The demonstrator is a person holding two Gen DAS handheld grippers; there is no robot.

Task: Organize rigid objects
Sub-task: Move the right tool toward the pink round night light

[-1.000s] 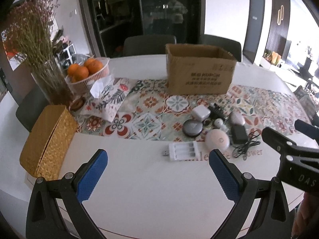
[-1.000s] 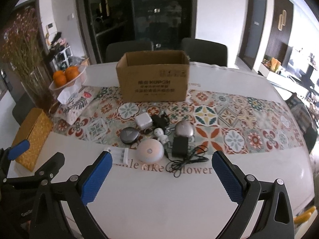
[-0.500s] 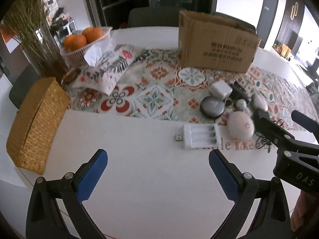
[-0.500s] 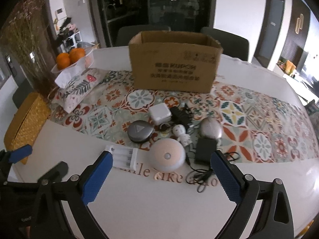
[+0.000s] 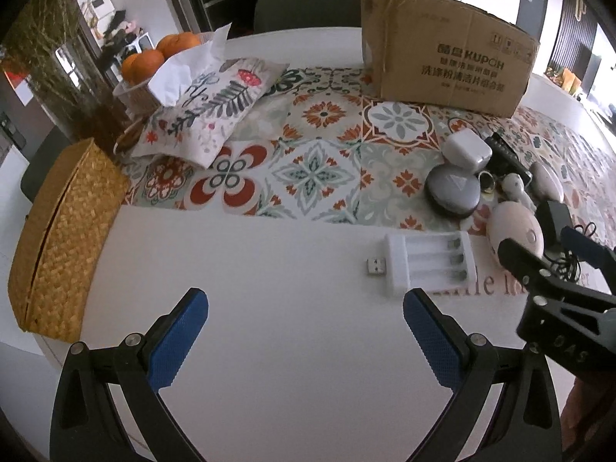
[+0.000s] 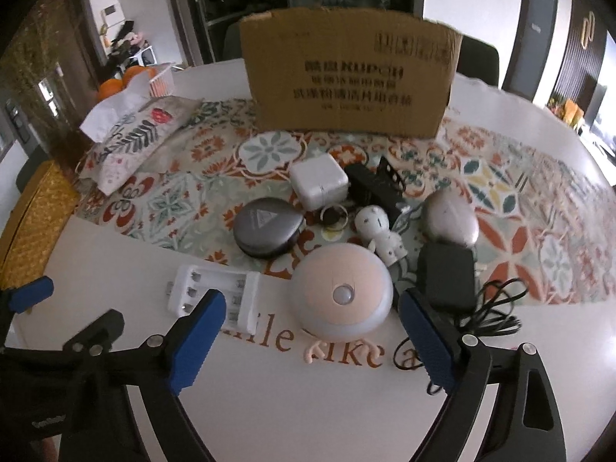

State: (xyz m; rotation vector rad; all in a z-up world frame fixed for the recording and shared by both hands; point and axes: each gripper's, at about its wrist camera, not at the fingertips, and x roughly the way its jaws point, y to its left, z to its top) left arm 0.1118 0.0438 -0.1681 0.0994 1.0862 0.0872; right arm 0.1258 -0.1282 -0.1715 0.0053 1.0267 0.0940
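Two containers on surface (image 5: 269, 327): box (image 6: 348, 77), basket (image 5: 136, 88) with oranges (image 5: 154, 57).
Box contents unseen; both grippers (image 5: 304, 331) (image 6: 308, 340) spread, right narrowing, pinching nothing.

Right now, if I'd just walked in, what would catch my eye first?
Probably the cardboard box standing at the back of the patterned runner. In front of it lies a huddle of small gadgets, the round pink lamp nearest. The open right gripper hangs just before the lamp, holding nothing.
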